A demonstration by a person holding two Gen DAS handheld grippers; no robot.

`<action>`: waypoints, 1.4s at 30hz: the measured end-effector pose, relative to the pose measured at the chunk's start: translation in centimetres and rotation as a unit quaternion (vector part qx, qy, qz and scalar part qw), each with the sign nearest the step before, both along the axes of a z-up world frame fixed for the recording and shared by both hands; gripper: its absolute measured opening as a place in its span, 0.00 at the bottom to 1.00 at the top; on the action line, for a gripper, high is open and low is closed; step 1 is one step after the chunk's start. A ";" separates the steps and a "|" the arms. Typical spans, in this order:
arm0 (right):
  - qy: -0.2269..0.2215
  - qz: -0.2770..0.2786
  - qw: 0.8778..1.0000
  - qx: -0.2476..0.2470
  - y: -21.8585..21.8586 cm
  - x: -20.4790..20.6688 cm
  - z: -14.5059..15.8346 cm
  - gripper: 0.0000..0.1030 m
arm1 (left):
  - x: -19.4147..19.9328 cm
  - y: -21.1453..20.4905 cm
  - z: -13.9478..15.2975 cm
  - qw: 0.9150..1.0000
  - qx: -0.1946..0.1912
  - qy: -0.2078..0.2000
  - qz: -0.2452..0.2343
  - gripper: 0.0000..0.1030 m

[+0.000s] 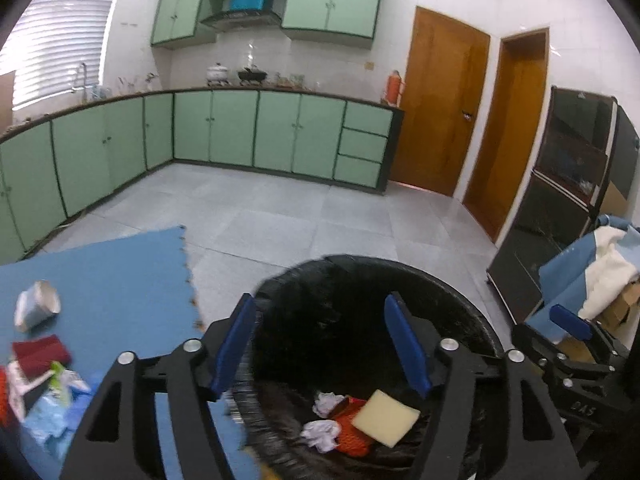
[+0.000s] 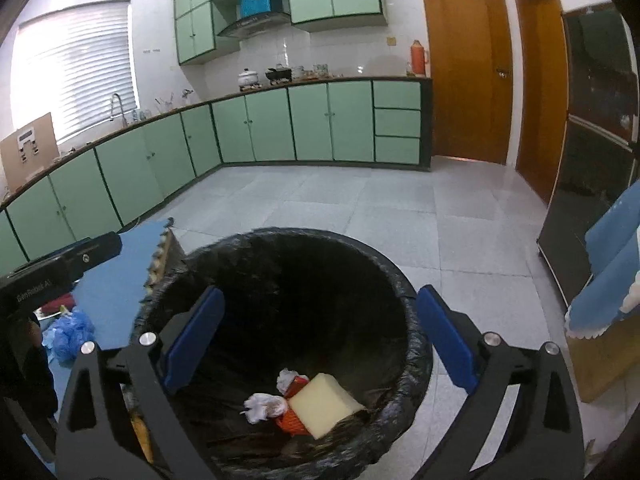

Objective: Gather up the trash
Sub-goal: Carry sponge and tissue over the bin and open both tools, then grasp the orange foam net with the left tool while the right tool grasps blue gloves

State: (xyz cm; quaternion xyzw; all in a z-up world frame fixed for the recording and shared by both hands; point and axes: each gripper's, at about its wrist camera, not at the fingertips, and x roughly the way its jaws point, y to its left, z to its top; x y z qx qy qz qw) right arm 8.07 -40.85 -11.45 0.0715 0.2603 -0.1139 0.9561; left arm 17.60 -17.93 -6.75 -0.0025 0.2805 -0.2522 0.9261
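Observation:
A round bin with a black liner (image 1: pixel 400 268) stands on the tiled floor right under both grippers. At its bottom lie a pale yellow sponge (image 1: pixel 386 418), an orange mesh piece (image 1: pixel 352 436) and crumpled white tissues (image 1: pixel 322 432). My left gripper (image 1: pixel 320 304) hangs over the bin's mouth, open, with nothing between its blue pads. In the right wrist view the same bin (image 2: pixel 320 236) holds the sponge (image 2: pixel 324 404), the mesh (image 2: pixel 290 422) and a tissue (image 2: pixel 262 402). My right gripper (image 2: pixel 320 294) stands wide open above them, empty.
Left of the bin, a blue foam mat (image 1: pixel 100 272) carries a crushed cup (image 1: pixel 38 308), a dark red piece (image 1: pixel 40 354), wrappers and blue plastic (image 1: pixel 52 412). A black cabinet (image 1: pixel 560 200) and boxes under blue and white cloth (image 1: pixel 600 264) stand at the right.

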 end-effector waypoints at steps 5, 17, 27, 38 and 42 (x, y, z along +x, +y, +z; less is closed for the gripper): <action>-0.023 0.033 0.999 0.014 4.1 -0.3 2.0 0.93 | -1.5 4.9 1.2 0.999 0.003 -0.018 0.039 0.71; -0.026 0.136 0.990 0.023 16.7 2.3 1.9 0.93 | -5.0 18.9 0.5 0.983 0.050 -0.036 0.170 0.72; -0.009 0.199 0.980 -0.005 25.4 4.6 -0.7 0.93 | -5.5 26.8 -2.4 0.966 0.072 -0.017 0.249 0.72; 0.051 0.218 0.975 -0.004 29.3 8.5 -5.1 0.93 | -4.4 30.4 -5.8 0.955 0.087 0.013 0.282 0.72; 0.073 0.216 0.974 -0.003 29.5 9.4 -6.6 0.93 | -4.1 31.0 -6.7 0.953 0.092 0.024 0.287 0.72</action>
